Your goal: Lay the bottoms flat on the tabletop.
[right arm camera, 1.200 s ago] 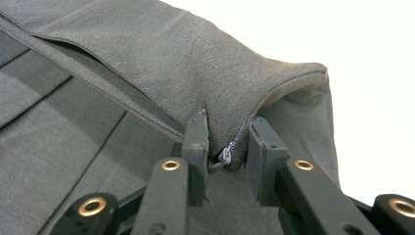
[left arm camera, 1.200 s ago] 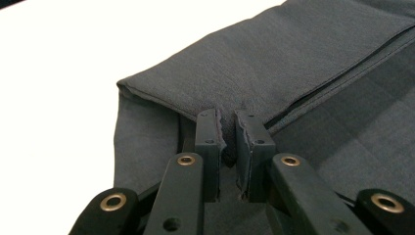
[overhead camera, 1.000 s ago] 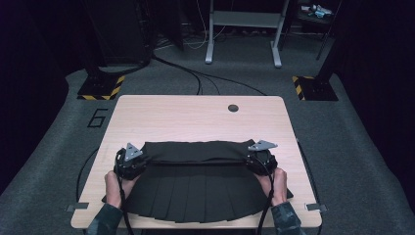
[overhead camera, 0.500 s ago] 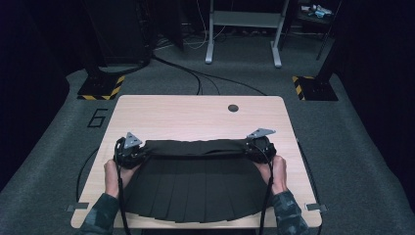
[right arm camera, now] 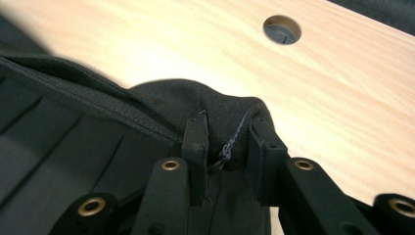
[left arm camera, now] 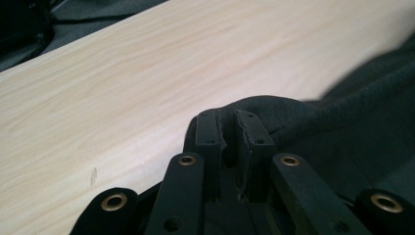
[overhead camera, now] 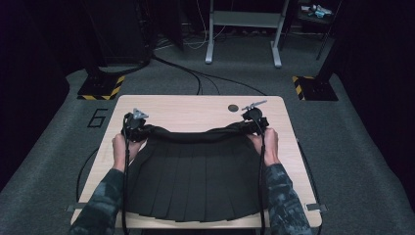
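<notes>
A black pleated skirt [overhead camera: 195, 176] lies spread over the near half of the light wooden desk [overhead camera: 195, 110], its hem reaching the desk's near edge and its waistband turned toward the far side. The waistband is raised off the desk at both ends and sags a little in the middle between the two grippers.

The left gripper [overhead camera: 134, 128] sits at the waistband's left end, held by the person's left hand [overhead camera: 120, 147]. In the left gripper view its jaws stand close together, clamped on a bunched fold of the black cloth [left arm camera: 274, 115], with bare desk [left arm camera: 122, 88] beyond.

The right gripper [overhead camera: 255, 122] holds the waistband's right end, with the right hand [overhead camera: 266, 144] behind it. In the right gripper view its jaws press on a thicker wad of the skirt [right arm camera: 195, 100] from both sides, a zip [right arm camera: 227, 147] showing in the gap between them. Its jaws have just eased apart a touch, with the cloth between them.

A round cable hole [overhead camera: 233, 107] lies in the desk just beyond the waistband, near the right gripper; it shows at the top of the right gripper view too [right arm camera: 282, 29]. A cable [overhead camera: 126, 196] trails from each gripper back along the forearms, which wear camouflage sleeves [overhead camera: 284, 205]
</notes>
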Motion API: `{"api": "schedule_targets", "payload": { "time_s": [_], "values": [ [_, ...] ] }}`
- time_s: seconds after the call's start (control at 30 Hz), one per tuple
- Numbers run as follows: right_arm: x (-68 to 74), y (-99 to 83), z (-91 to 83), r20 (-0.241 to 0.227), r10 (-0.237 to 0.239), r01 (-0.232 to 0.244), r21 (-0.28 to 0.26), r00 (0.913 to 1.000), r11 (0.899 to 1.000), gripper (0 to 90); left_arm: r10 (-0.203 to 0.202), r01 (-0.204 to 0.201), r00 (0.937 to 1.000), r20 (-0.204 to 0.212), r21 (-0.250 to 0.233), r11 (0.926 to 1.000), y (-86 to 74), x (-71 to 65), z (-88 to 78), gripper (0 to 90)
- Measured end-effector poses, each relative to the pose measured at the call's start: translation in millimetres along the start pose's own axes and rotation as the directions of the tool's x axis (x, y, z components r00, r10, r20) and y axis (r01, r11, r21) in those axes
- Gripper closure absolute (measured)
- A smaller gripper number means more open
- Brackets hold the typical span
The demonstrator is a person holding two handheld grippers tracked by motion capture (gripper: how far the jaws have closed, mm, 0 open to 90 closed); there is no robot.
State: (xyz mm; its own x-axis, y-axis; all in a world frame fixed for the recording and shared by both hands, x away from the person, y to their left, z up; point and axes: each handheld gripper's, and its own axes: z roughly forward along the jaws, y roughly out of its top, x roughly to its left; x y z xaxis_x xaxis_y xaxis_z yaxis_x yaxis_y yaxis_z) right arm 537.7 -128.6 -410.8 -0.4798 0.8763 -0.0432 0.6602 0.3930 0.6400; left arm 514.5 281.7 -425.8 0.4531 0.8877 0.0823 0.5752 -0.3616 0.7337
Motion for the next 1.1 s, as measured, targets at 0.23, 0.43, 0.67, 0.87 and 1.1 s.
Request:
{"api": "schedule_targets", "payload": {
  "time_s": [0.23,0.43,0.67,0.87,1.1],
  "values": [
    [-11.1,15.8,7.3,0.089,0.031,-0.029,-0.025,0.9956,0.999,54.0,-0.139,0.139,0.9885,-0.059,-0.008,0.9903,11.3,15.7,-1.3,38.8],
    [-17.9,-3.1,-14.7,0.094,0.059,-0.056,-0.038,0.9938,0.998,40.4,-0.142,0.142,0.9896,-0.022,-0.028,0.9895,-7.0,20.7,-18.6,21.7],
    [-11.5,-38.6,-36.7,0.052,0.037,-0.035,-0.044,0.9979,0.998,28.8,-0.127,0.127,0.9918,0.004,-0.012,0.9918,-48.1,17.0,-47.4,22.0],
    [1.5,-77.8,-47.5,0.035,0.037,-0.034,-0.078,0.9987,0.996,28.4,-0.138,0.138,0.9902,0.019,-0.001,0.9904,-94.0,5.4,-69.5,26.5],
    [9.7,-126.3,-40.4,0.054,0.061,-0.058,-0.07,0.9967,0.996,28.3,-0.178,0.176,0.9831,0.041,0.044,0.9833,-144.3,-6.1,-77.5,31.4]
  ]
}}
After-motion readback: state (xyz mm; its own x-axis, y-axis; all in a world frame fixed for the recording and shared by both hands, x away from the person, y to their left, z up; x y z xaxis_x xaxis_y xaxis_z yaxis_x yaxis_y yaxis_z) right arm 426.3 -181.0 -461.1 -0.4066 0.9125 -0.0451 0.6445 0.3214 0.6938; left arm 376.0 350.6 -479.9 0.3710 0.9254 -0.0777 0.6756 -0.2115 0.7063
